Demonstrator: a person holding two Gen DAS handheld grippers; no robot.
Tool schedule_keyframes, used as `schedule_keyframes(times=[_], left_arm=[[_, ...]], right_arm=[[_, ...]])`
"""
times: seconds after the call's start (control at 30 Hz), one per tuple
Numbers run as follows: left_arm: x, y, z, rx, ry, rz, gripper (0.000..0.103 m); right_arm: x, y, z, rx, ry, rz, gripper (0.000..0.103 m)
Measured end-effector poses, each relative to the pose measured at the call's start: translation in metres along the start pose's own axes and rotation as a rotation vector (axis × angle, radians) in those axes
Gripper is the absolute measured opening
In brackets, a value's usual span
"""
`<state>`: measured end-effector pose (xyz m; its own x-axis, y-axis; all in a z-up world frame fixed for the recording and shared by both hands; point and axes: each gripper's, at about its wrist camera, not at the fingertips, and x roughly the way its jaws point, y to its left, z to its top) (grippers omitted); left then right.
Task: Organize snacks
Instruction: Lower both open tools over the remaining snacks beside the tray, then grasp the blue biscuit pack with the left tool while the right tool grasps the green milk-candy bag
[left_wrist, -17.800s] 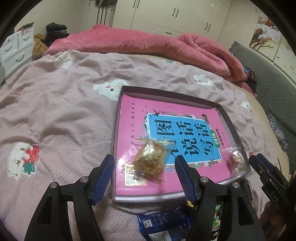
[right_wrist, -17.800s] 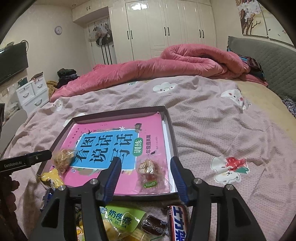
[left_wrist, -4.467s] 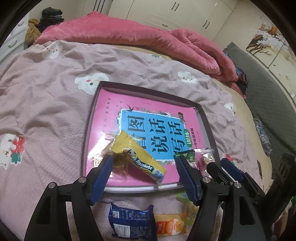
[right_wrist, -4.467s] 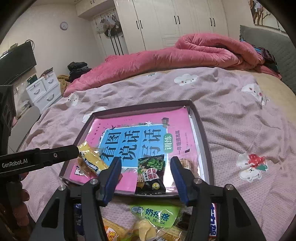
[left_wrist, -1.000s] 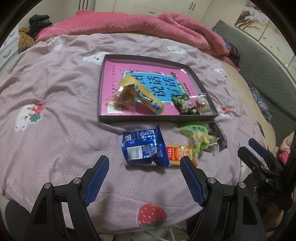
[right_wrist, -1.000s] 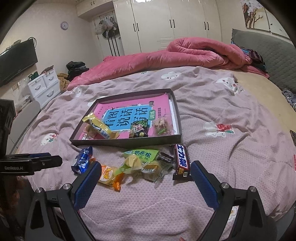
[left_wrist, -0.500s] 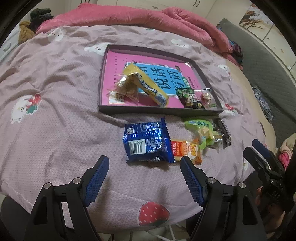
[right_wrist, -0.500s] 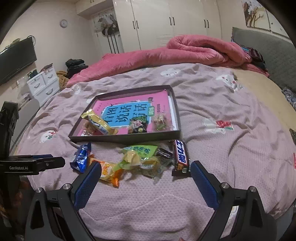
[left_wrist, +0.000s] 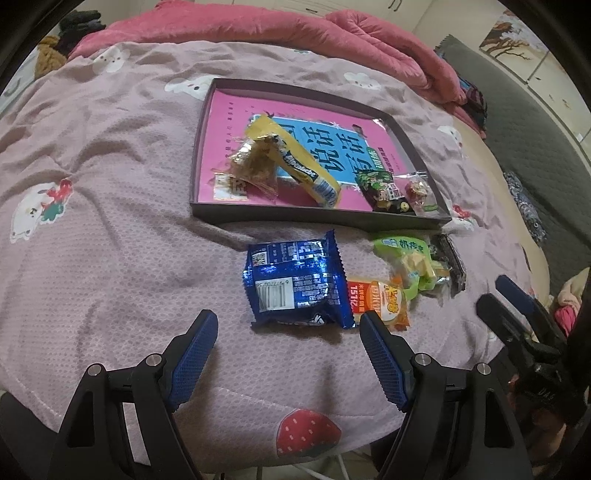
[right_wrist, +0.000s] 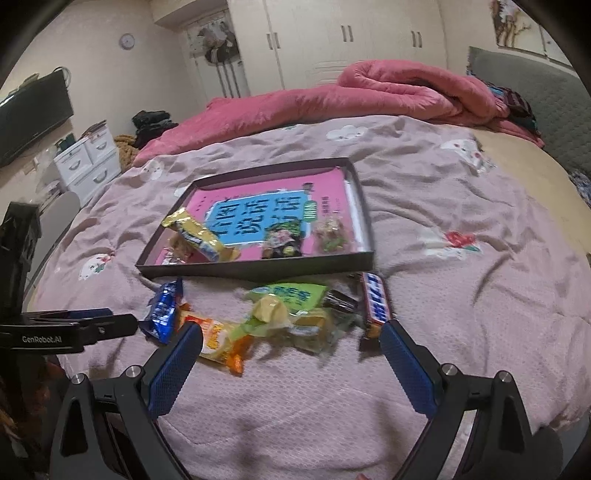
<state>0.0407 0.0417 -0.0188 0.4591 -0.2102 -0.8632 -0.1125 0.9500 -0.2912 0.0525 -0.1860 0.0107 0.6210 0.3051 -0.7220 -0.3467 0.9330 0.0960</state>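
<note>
Closer now to the loose snacks than half a second ago, both grippers, and lower toward the near edge of the bed (left_wrist: 110, 240). Left gripper (left_wrist: 288, 354): jaws wide apart, empty, just short of the blue packet (left_wrist: 295, 278), which lies flat on the bedspread near the front edge. Right gripper (right_wrist: 291, 363): jaws likewise spread, nothing between them, hovering before the heap of wrappers.

Touching the blue packet's right side, an orange packet (left_wrist: 380, 301); beyond that, a green bag (left_wrist: 404, 254) with pale yellow pieces; at the heap's right end, a chocolate bar (right_wrist: 376, 302), blurred in the right view.

Farther back, toward the middle of the bed, the dark tray (left_wrist: 317, 218) with a pink book (left_wrist: 221, 147) as its floor. Already inside along the tray's near wall: a clear-wrapped golden cake (left_wrist: 251, 166), a yellow bar (left_wrist: 295, 162) leaning across it, a dark green sachet (left_wrist: 384, 190), a small clear-wrapped sweet (left_wrist: 417, 190).

Judging by this: roughly half done, four pieces in, the rest still outside; blue packet the likely next pick for the left. Thin crinkly foil lying flat, so probably best pinched at a raised edge.
</note>
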Motion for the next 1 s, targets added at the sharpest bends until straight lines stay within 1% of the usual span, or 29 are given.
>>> schedule_keyframes(times=[0.17, 0.2, 0.33, 0.37, 0.5, 0.53, 0.6, 0.77, 1.0], left_arm=[[0.005, -0.004, 0.000, 0.015, 0.002, -0.002, 0.080], [0.005, -0.003, 0.000, 0.014, 0.004, -0.001, 0.080], [0.009, 0.000, 0.001, -0.002, 0.009, -0.002, 0.080], [0.010, 0.001, 0.001, -0.006, 0.009, -0.002, 0.080], [0.011, 0.002, 0.002, -0.017, 0.008, -0.021, 0.080], [0.012, 0.002, 0.002, -0.017, 0.011, -0.023, 0.080], [0.015, 0.002, 0.002, -0.023, 0.015, -0.029, 0.080], [0.020, 0.002, 0.004, -0.029, 0.020, -0.033, 0.080], [0.024, 0.005, 0.007, -0.042, 0.014, -0.035, 0.080]], right_arm=[[0.020, 0.011, 0.003, -0.016, 0.037, 0.022, 0.097], [0.023, 0.013, 0.004, -0.017, 0.040, 0.020, 0.096], [0.039, 0.015, 0.008, -0.023, 0.067, 0.014, 0.084], [0.043, 0.015, 0.009, -0.024, 0.077, 0.011, 0.083], [0.058, 0.017, 0.007, -0.036, 0.122, -0.010, 0.071], [0.061, 0.017, 0.006, -0.040, 0.132, -0.011, 0.067], [0.065, 0.019, 0.004, -0.051, 0.139, -0.004, 0.062], [0.073, 0.023, 0.005, -0.072, 0.136, 0.006, 0.060], [0.087, 0.024, 0.007, -0.066, 0.136, 0.018, 0.047]])
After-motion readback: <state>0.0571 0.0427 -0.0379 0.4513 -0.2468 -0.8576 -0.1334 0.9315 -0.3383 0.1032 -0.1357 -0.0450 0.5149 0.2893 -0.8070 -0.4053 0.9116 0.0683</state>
